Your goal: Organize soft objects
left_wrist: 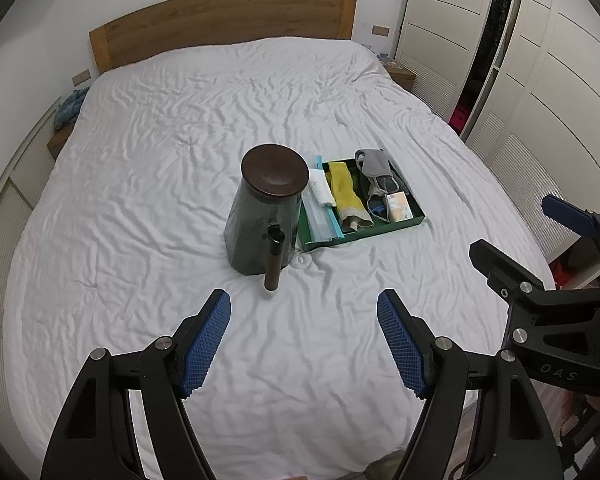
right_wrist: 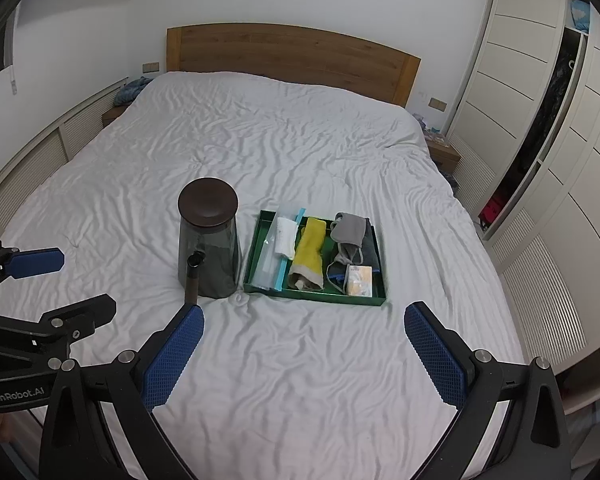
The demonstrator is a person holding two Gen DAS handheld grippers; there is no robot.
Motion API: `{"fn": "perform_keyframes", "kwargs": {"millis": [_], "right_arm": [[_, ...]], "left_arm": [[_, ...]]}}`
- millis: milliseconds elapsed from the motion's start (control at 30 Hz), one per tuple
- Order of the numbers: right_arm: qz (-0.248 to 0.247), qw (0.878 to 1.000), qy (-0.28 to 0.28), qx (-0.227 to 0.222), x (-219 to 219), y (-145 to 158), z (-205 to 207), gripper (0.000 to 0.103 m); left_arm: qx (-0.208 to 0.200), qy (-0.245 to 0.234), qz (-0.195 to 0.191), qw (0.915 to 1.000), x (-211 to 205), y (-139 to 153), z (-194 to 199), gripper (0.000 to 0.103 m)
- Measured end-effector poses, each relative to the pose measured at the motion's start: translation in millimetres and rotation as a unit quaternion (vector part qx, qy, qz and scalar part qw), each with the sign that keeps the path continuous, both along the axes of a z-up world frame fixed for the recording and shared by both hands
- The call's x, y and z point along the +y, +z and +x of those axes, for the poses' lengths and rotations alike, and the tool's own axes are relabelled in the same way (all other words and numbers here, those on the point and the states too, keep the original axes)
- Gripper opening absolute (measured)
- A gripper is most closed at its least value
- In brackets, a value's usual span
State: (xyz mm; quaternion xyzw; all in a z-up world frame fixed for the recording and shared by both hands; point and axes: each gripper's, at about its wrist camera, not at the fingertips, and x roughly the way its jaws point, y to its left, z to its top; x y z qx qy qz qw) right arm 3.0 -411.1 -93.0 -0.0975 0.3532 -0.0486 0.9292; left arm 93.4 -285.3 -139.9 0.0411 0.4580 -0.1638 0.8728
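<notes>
Both claws are hanging spread wide and empty over the near end of the bed (left_wrist: 180, 120): your left claw (left_wrist: 304, 344) is gripping nothing, and your right claw (right_wrist: 304, 356) is likewise released, with only rumpled white sheet showing between the blue pads. You are keeping them well short of the work. In the right wrist view, the soft things are lying in the green tray (right_wrist: 380, 294) at about 12 o'clock from the right claw: a yellow cloth (right_wrist: 310, 248) in the middle, a grey fabric bundle (right_wrist: 350, 232) at its 3 o'clock, a white folded cloth (right_wrist: 286, 236) resting on a clear zip bag (right_wrist: 266, 264) at its 9 o'clock, and a small orange-and-white packet (right_wrist: 359, 280) in the near right corner. A tall dark jar (right_wrist: 208, 240) with a brown lid is standing just beside the tray's left wall, with a slim brown tube (right_wrist: 192, 280) upright against its near side. That pair is your main hazard, I would judge: they are sitting on soft bedding, so a left claw reaching past them could tip either one. You are also risking a pinch of two overlapping fabrics at once, or dragging the light tray across the sheet.
</notes>
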Motion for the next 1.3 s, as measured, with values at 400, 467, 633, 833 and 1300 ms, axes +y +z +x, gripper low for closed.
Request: {"fn": "perform_keyframes", "kwargs": {"millis": [400,467,633,833,1300], "right_arm": [[0.002,1.000,0.001,-0.005,-0.4,4.2,-2.1,0.102],[0.002,1.000,0.001,-0.006,0.4,4.5,-2.0,0.102],[0.002,1.000,0.003,-0.009,3.3,5.8,-2.3,0.102],[0.003,1.000,0.007,-0.010,6.4,5.6,-0.5,0.102],[0.004,1.000,0.013,-0.022,11.1,9.0,-2.0,0.102]], "left_arm": [[0.001,0.009,-0.041,0.9991,10.4,11.5,-0.6,0.070],[-0.010,0.012,-0.052,0.9985,13.8,18.4,-1.0,0.070],[-0.015,0.023,-0.073,0.9970,21.4,23.9,3.8,0.082],[-0.030,0.043,-0.082,0.9952,26.5,31.7,3.1,0.086],[-0.213,0.083,0.026,0.9731,30.0,82.1,-15.4,0.089]]}}
